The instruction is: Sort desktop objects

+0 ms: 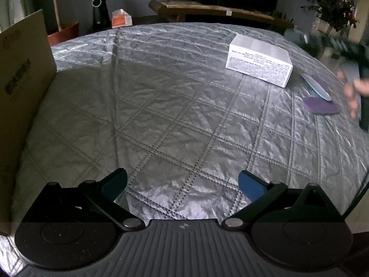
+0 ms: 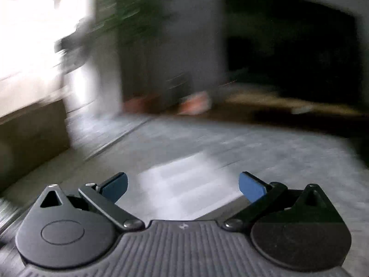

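Note:
A white printed box (image 1: 258, 60) lies on the silver quilted table cover (image 1: 161, 106) at the far right. Beside it are a purple oval piece (image 1: 320, 106) and a pale blue oval piece (image 1: 316, 87), next to a person's blurred hand (image 1: 351, 92); I cannot tell whether the hand holds them. My left gripper (image 1: 183, 180) hangs open over bare cover with nothing between its fingers. In the blurred right wrist view my right gripper (image 2: 183, 182) is wide open. A white smeared patch (image 2: 180, 177) lies below its gap and touches neither pad.
A tall cardboard box (image 1: 23, 97) stands at the table's left edge, also seen smeared in the right wrist view (image 2: 30, 136). Behind the table are a wooden TV stand (image 1: 219, 11), a dark screen, an orange tissue box (image 1: 121, 18), a black bottle-like thing and potted plants.

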Demonstrator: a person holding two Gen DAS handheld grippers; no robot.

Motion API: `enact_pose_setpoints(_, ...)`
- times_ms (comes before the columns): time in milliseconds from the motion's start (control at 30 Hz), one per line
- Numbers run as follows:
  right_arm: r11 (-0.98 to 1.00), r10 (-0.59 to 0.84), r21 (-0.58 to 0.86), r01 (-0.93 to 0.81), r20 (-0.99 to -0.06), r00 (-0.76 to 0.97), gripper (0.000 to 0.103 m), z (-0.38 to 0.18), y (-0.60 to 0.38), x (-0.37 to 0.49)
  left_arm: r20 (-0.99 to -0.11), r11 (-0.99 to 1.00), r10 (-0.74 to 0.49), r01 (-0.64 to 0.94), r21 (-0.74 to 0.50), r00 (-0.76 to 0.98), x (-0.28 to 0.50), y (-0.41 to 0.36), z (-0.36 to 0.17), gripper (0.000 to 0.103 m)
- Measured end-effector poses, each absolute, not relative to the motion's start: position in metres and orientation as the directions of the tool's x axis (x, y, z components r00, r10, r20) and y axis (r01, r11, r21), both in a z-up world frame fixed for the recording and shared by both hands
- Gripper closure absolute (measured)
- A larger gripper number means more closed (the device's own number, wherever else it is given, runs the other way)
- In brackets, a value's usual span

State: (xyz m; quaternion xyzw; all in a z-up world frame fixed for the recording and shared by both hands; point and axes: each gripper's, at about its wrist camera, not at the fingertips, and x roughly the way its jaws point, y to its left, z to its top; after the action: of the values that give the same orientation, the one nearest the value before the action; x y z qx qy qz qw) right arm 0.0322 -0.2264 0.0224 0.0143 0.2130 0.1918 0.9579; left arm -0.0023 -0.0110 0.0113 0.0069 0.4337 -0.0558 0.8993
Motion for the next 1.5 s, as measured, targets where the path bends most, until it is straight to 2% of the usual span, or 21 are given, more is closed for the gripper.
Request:
enact_pose_setpoints(100, 0.966, 0.205, 0.242, -0.093, -0.493, 0.846, 0.001, 0.013, -0.262, 0.071, -0.783, 0.994, -0.090, 0.102, -0.034, 0.615, -0.002, -0.010, 0.010, 0.000)
enact_pose_setpoints(233, 0.908, 0.213, 0.415, 0.059, -0.577, 0.789, 0.001, -0.007, -0.293, 0.113, -0.787, 0.993, -0.092, 0.111, -0.031, 0.609, -0.002, -0.012, 0.007, 0.000)
enact_pose_setpoints(533, 0.960, 0.064, 0.254, 0.113, -0.596, 0.800, 0.001, -0.031, -0.290, 0.183, -0.785, 0.992, -0.097, 0.126, -0.024, 0.612, 0.000, -0.016, 0.004, 0.000)
enact_pose_setpoints(667, 0.963, 0.194, 0.267, -0.031, -0.610, 0.768, 0.001, -0.036, -0.293, 0.203, -0.784, 0.991, -0.091, 0.132, -0.011, 0.614, 0.000, -0.020, 0.003, 0.000)
enact_pose_setpoints(800, 0.950, 0.309, 0.248, -0.192, -0.642, 0.702, 0.001, -0.036, -0.278, 0.186, -0.782, 0.989, -0.108, 0.145, -0.023, 0.613, -0.001, -0.022, 0.004, 0.000)
enact_pose_setpoints(867, 0.951, 0.308, 0.218, -0.218, -0.616, 0.725, 0.001, -0.033, -0.270, 0.173, -0.782, 0.989, -0.108, 0.144, -0.023, 0.614, -0.002, -0.022, 0.004, 0.000)
enact_pose_setpoints(933, 0.957, 0.278, 0.233, -0.173, -0.571, 0.772, 0.001, -0.030, -0.279, 0.174, -0.781, 0.990, -0.103, 0.142, -0.018, 0.616, -0.002, -0.023, 0.003, 0.000)
enact_pose_setpoints(1000, 0.912, 0.307, 0.402, -0.082, -0.536, 0.787, 0.001, -0.037, -0.308, 0.188, -0.779, 0.990, -0.098, 0.144, -0.010, 0.619, -0.002, -0.023, 0.002, 0.000)
enact_pose_setpoints(1067, 0.843, 0.325, 0.537, 0.033, -0.556, 0.765, 0.001, -0.050, -0.330, 0.206, -0.777, 0.989, -0.096, 0.147, -0.005, 0.622, -0.003, -0.023, 0.001, 0.000)
enact_pose_setpoints(1167, 0.782, 0.338, 0.612, 0.114, -0.571, 0.748, 0.001, -0.055, -0.335, 0.213, -0.777, 0.989, -0.101, 0.147, -0.011, 0.622, -0.003, -0.022, 0.002, 0.000)
enact_pose_setpoints(1333, 0.822, 0.289, 0.564, 0.082, -0.536, 0.793, 0.001, -0.054, -0.328, 0.245, -0.772, 0.988, -0.118, 0.155, -0.026, 0.624, -0.002, -0.022, 0.005, 0.000)
enact_pose_setpoints(1400, 0.852, 0.275, 0.520, 0.062, -0.546, 0.792, 0.001, -0.047, -0.316, 0.227, -0.772, 0.987, -0.122, 0.157, -0.028, 0.624, -0.003, -0.021, 0.005, 0.000)
enact_pose_setpoints(1500, 0.846, 0.347, 0.532, 0.020, -0.580, 0.737, 0.001, -0.041, -0.306, 0.196, -0.772, 0.986, -0.124, 0.162, -0.028, 0.624, -0.003, -0.020, 0.005, 0.000)
